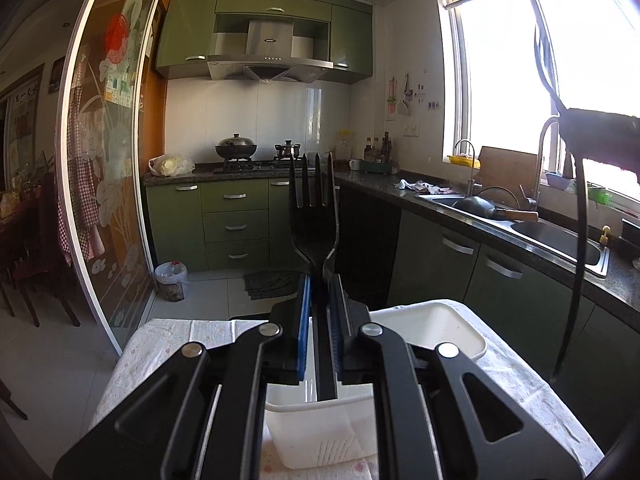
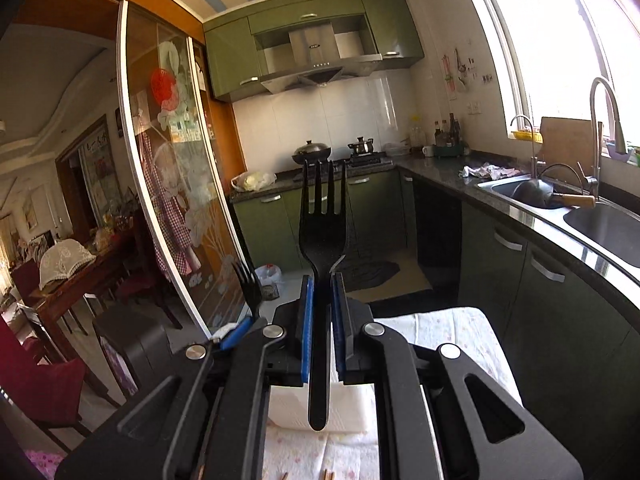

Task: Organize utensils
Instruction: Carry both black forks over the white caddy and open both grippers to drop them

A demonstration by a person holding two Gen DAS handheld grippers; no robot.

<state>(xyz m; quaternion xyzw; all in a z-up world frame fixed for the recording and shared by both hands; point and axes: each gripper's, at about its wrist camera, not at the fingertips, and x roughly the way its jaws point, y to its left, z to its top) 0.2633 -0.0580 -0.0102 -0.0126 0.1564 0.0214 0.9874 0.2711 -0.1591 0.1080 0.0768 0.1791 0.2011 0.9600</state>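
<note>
In the left wrist view my left gripper [image 1: 320, 284] is shut on the handle of a black plastic fork [image 1: 314, 216], tines pointing up. Under it stands a white slotted basket [image 1: 316, 436], and a white tub [image 1: 440, 328] sits just beyond on the right. In the right wrist view my right gripper [image 2: 320, 280] is shut on a second black fork [image 2: 322, 224], also tines up, above a white object [image 2: 352, 412] on the flowered tablecloth [image 2: 448, 332]. The left gripper [image 2: 236, 334] and its fork [image 2: 246, 280] show at the lower left of that view.
The small table with the flowered cloth [image 1: 160, 352] stands in a green kitchen. A counter with a sink [image 1: 556, 236] runs along the right and a glass sliding door [image 1: 104, 160] along the left. A dark object with a cable [image 1: 580, 200] hangs at the right. Chopstick tips [image 2: 328, 475] peek in at the bottom.
</note>
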